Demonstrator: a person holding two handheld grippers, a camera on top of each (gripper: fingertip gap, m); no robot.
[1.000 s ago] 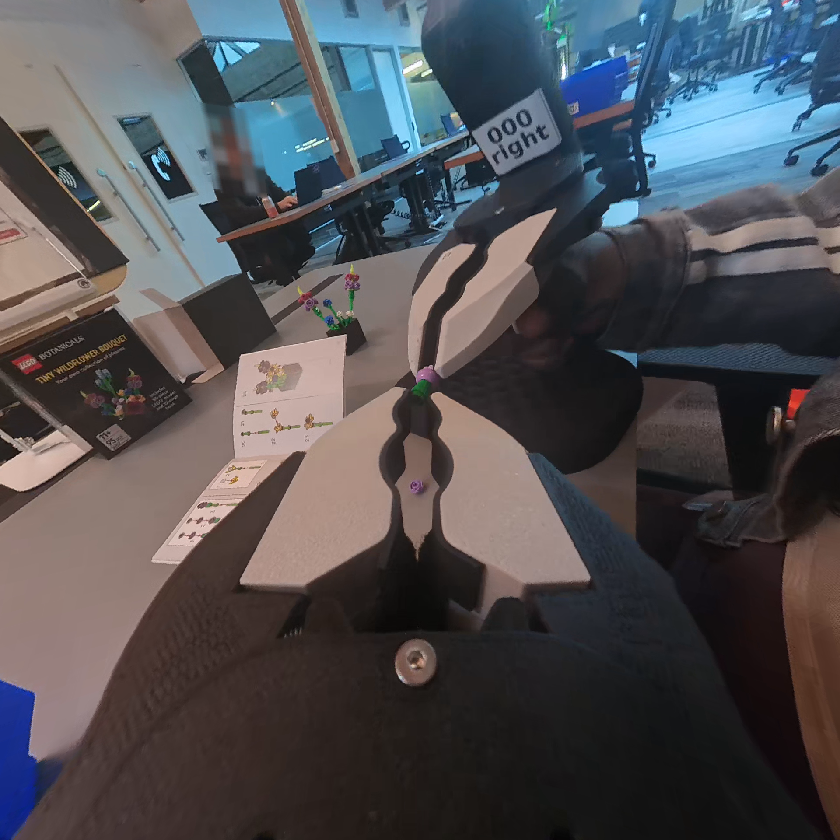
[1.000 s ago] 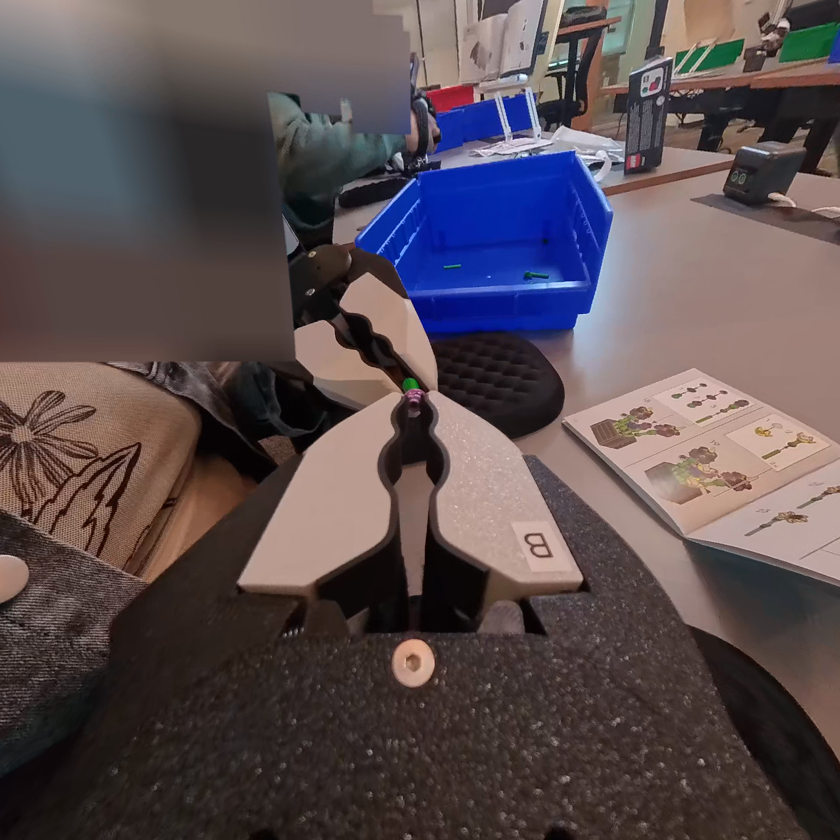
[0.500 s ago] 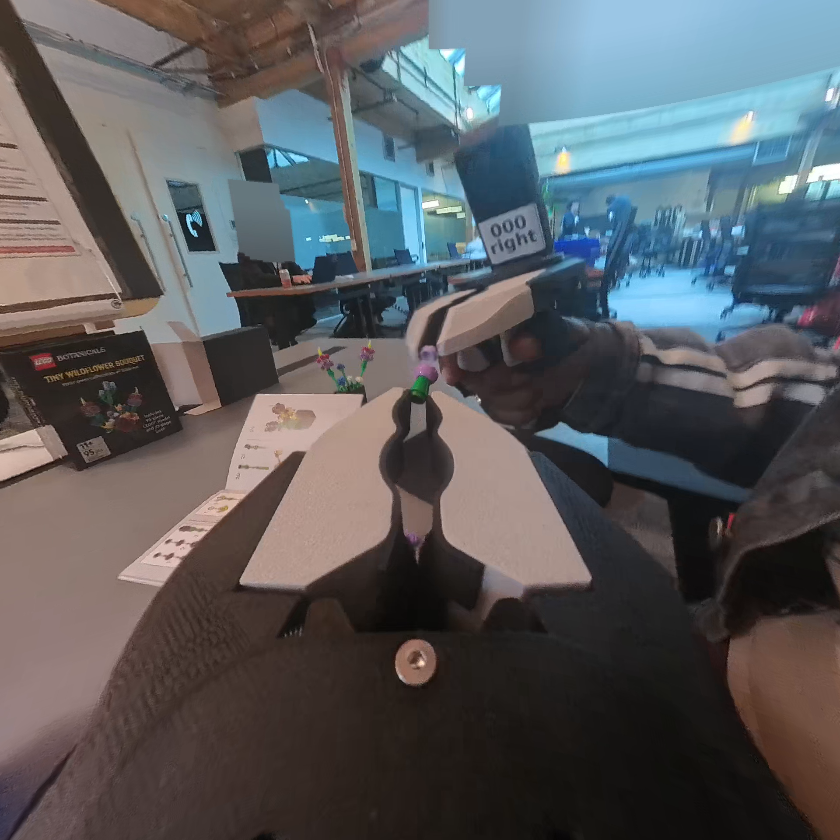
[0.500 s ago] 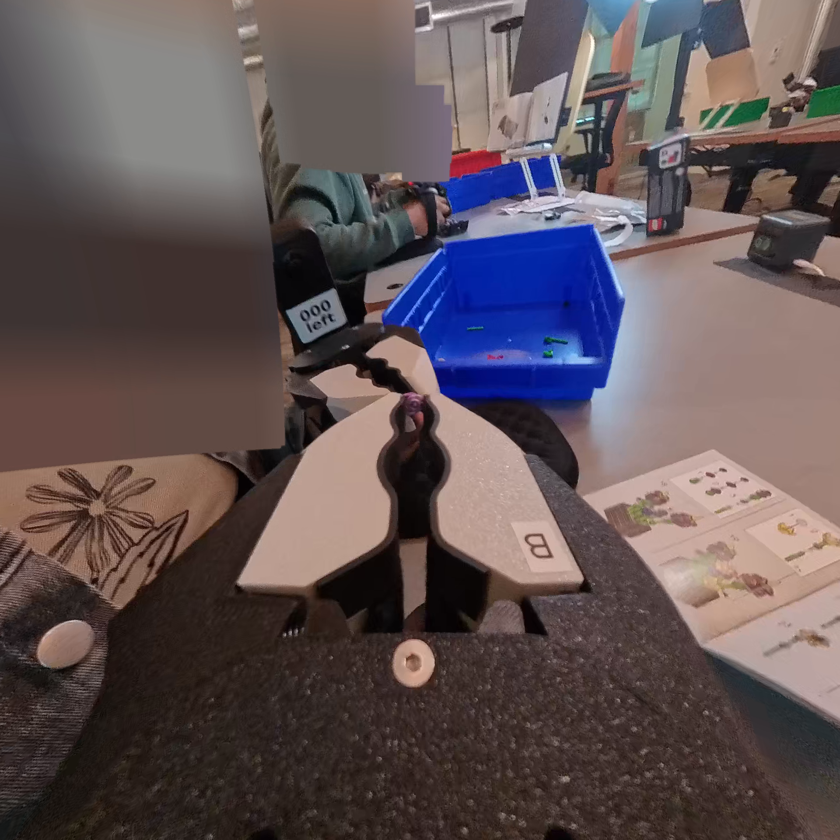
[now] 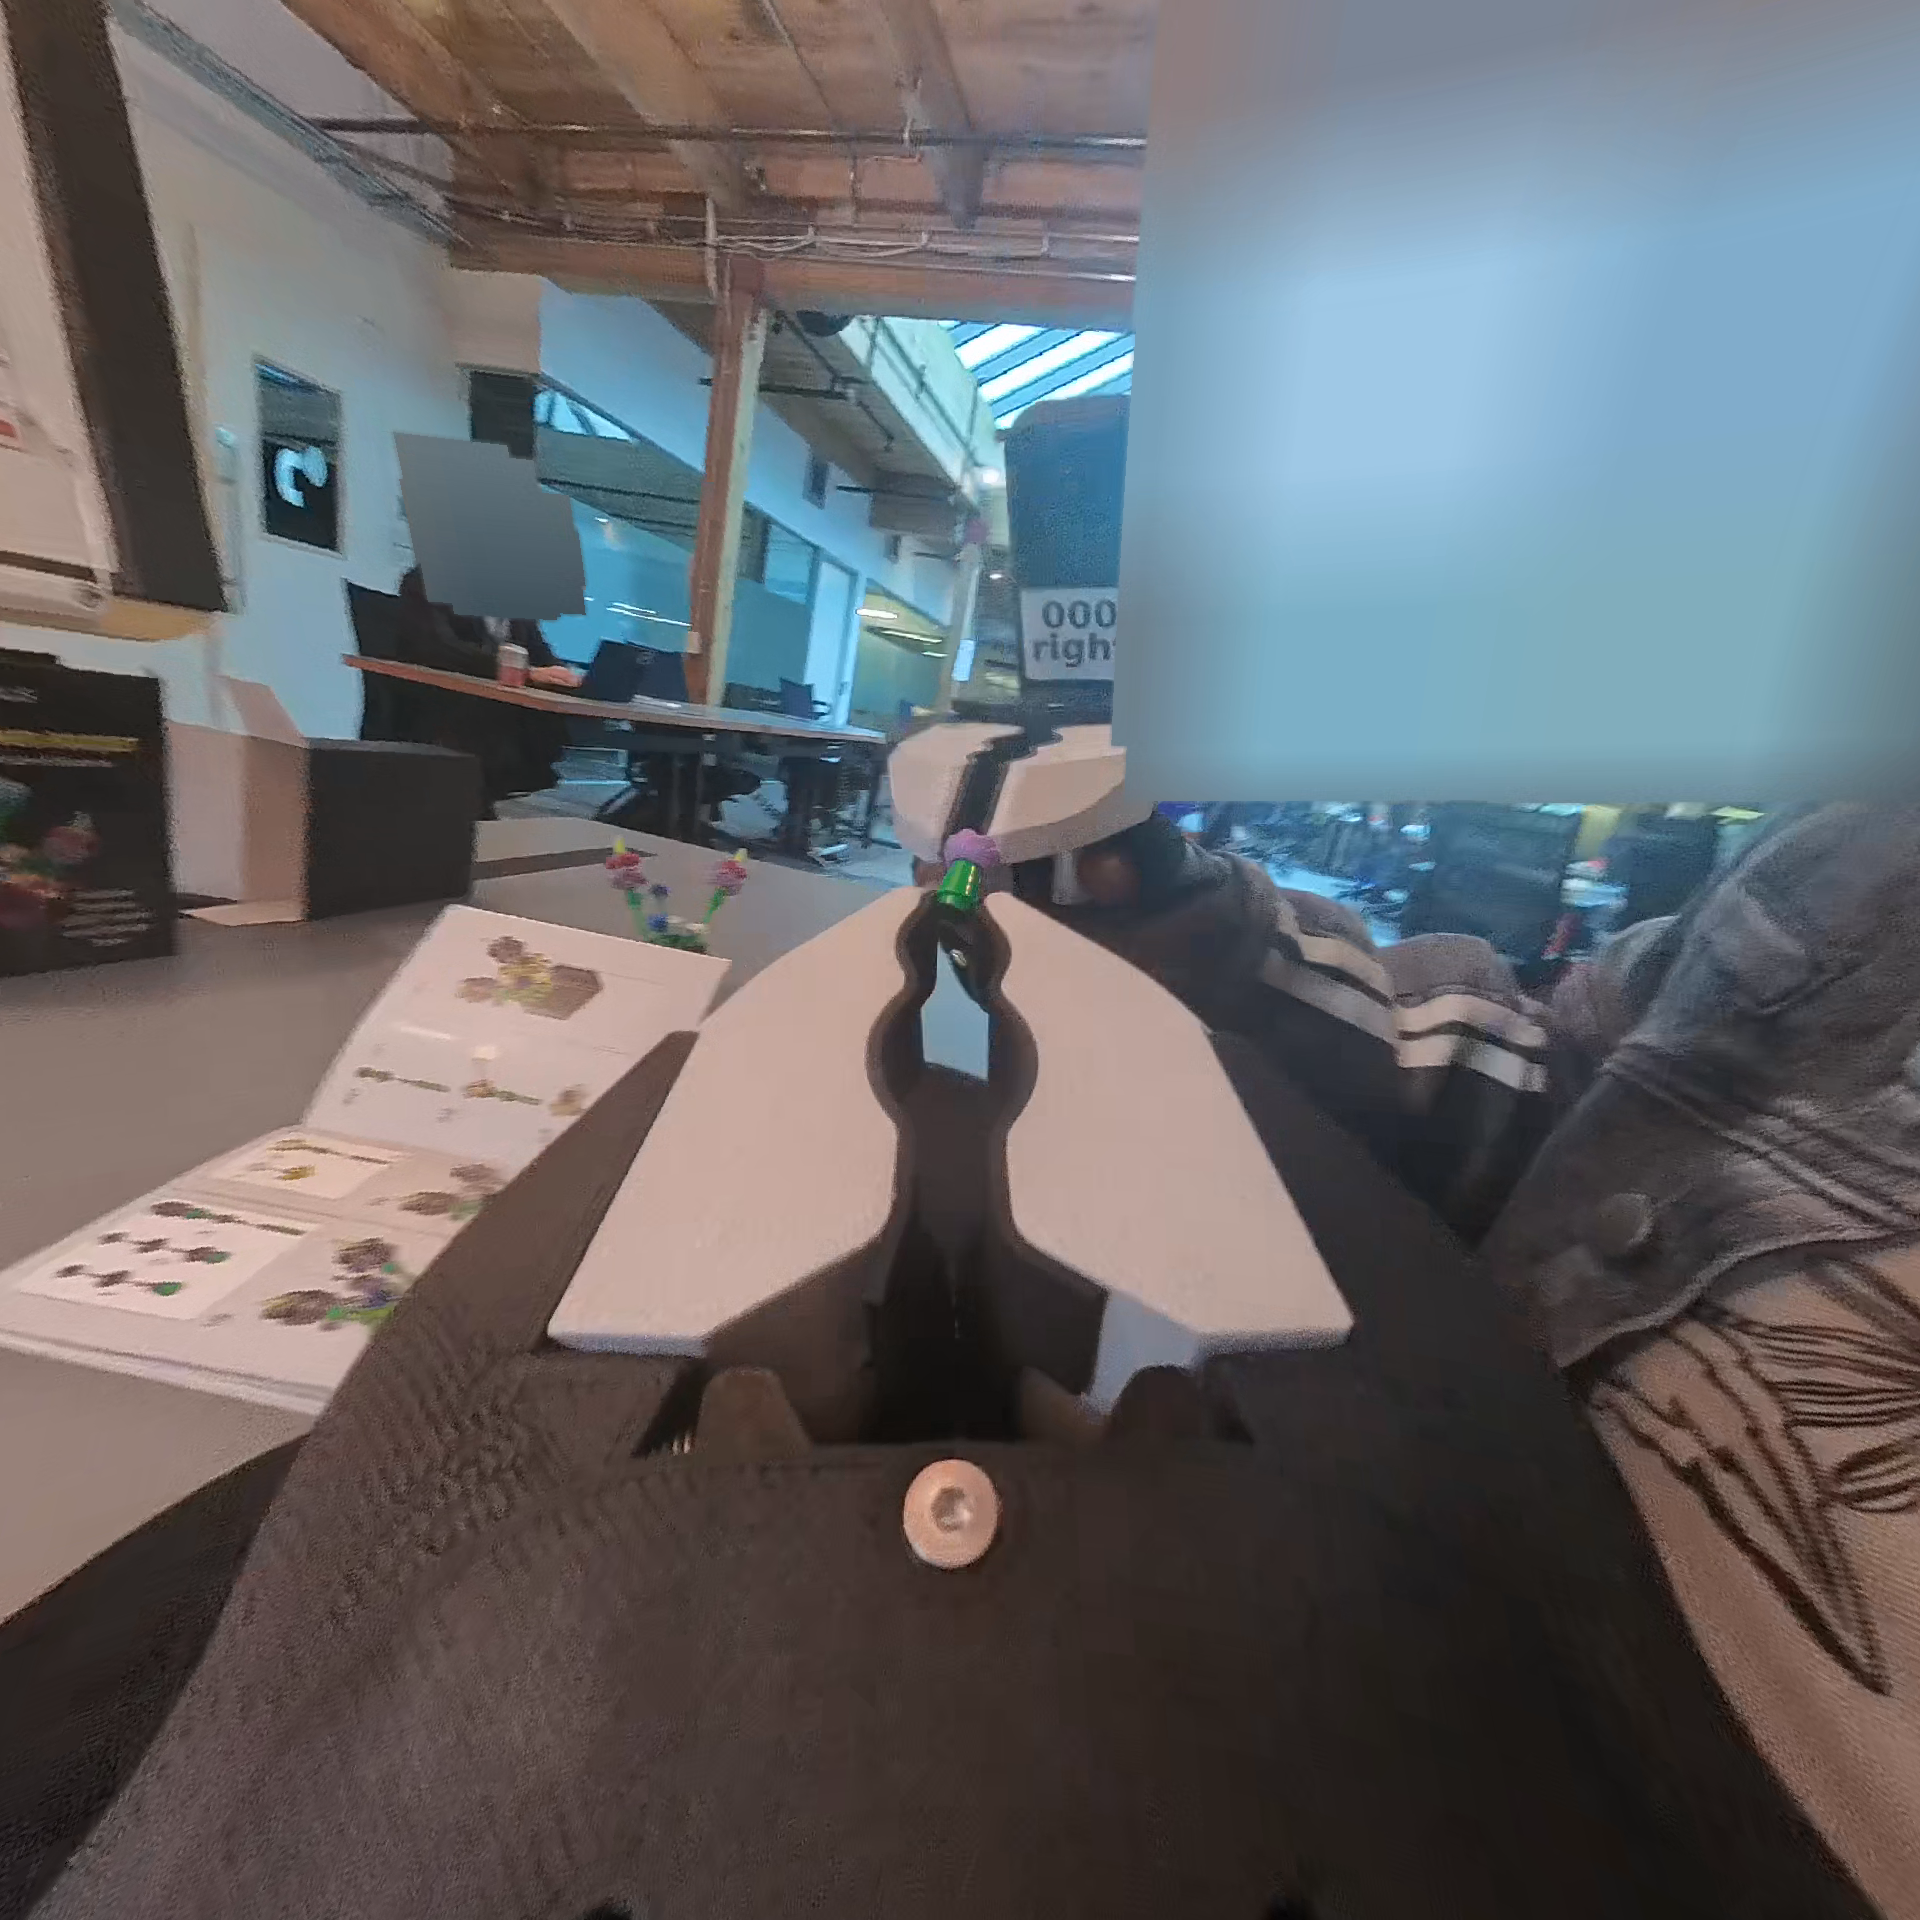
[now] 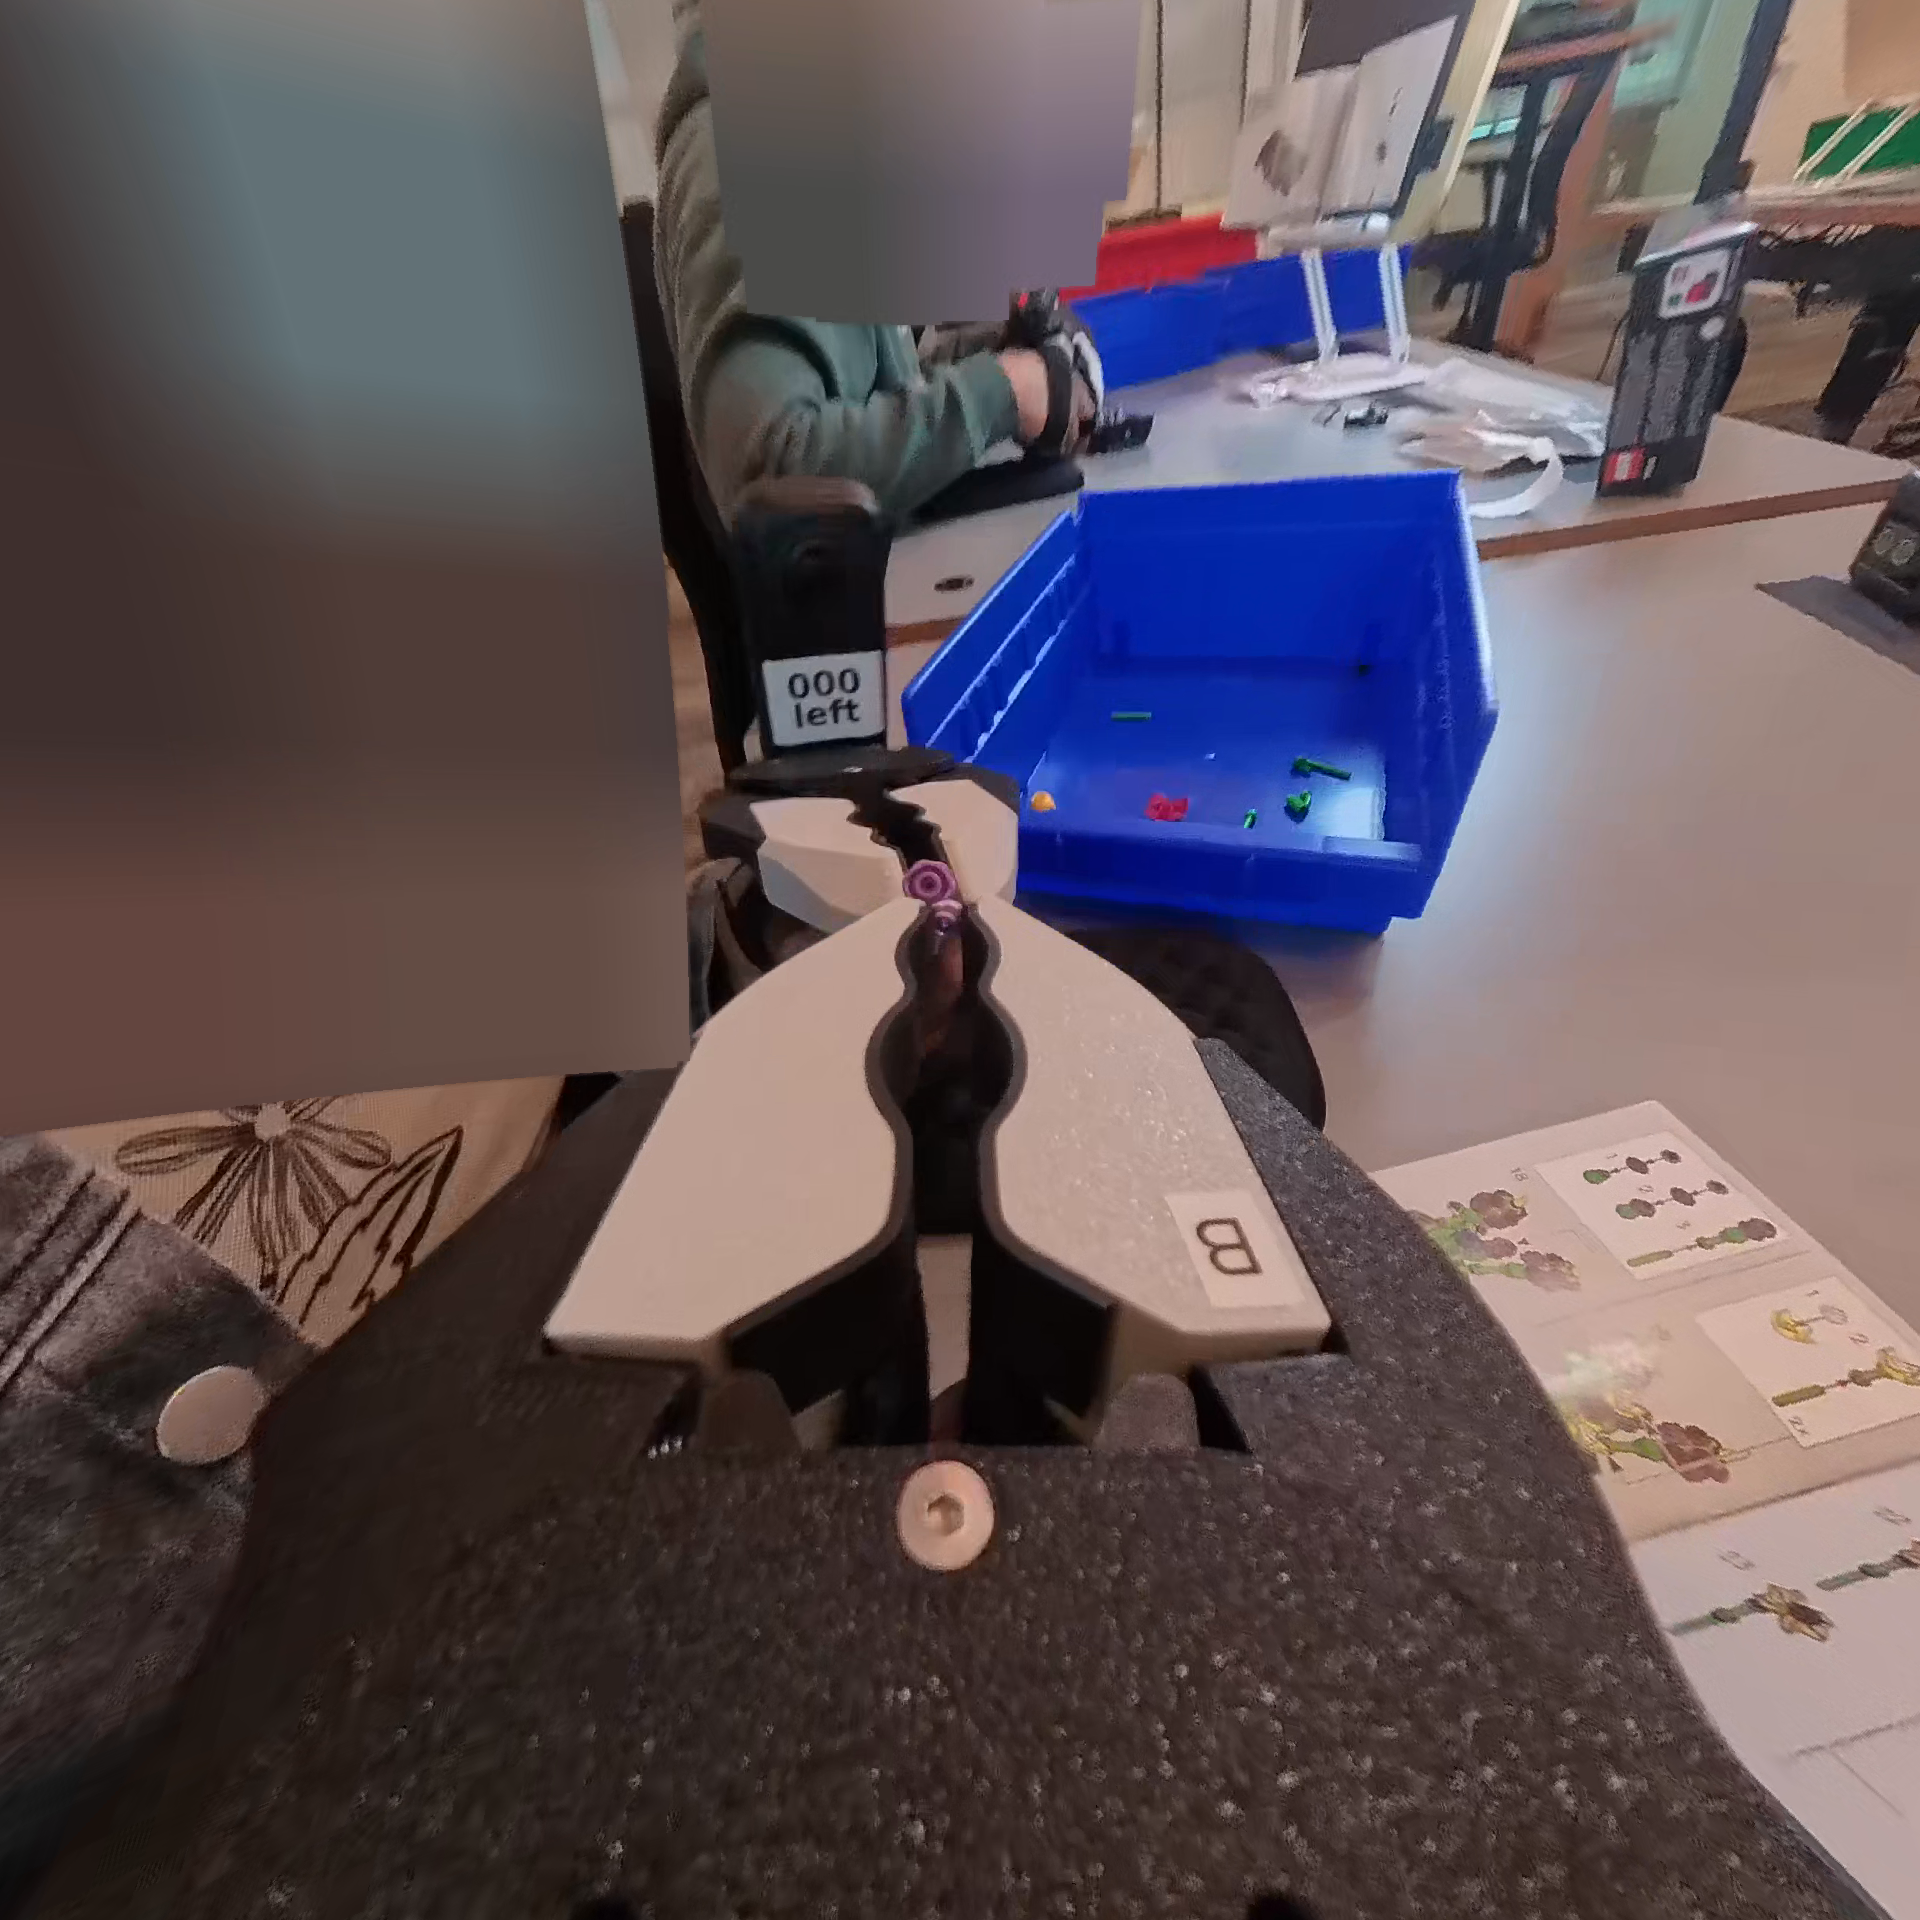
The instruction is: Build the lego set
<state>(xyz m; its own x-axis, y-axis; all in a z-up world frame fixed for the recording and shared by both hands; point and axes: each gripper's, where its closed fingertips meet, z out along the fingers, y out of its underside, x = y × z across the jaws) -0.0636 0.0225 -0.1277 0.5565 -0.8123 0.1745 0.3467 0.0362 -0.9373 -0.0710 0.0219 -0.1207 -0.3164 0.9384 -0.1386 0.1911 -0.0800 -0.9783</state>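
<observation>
My left gripper (image 5: pixel 954 914) is shut on a short green stem (image 5: pixel 956 889) that carries a purple flower piece (image 5: pixel 972 850) on its top. My right gripper (image 6: pixel 941 914) is shut, with a small purple piece (image 6: pixel 943 918) pinched at its tips. It meets the left one tip to tip in the air. In the right wrist view the purple flower (image 6: pixel 928 881) faces me just beyond my tips, in front of the left gripper (image 6: pixel 883 842). In the left wrist view the right gripper (image 5: pixel 982 826) touches the flower from above.
An open instruction booklet (image 5: pixel 499 1039) lies on the grey table and also shows in the right wrist view (image 6: pixel 1662 1299). Built flowers in a black base (image 5: pixel 681 894) stand behind it. A blue bin (image 6: pixel 1434 582) holds several loose pieces. A black pad (image 6: pixel 1236 997) lies before it. Less than 4 cm separates the two grippers' tips.
Both grippers have risen and tilted up together, still tip to tip. The purple flower now sits on the green stem, beyond the right gripper's tips.
</observation>
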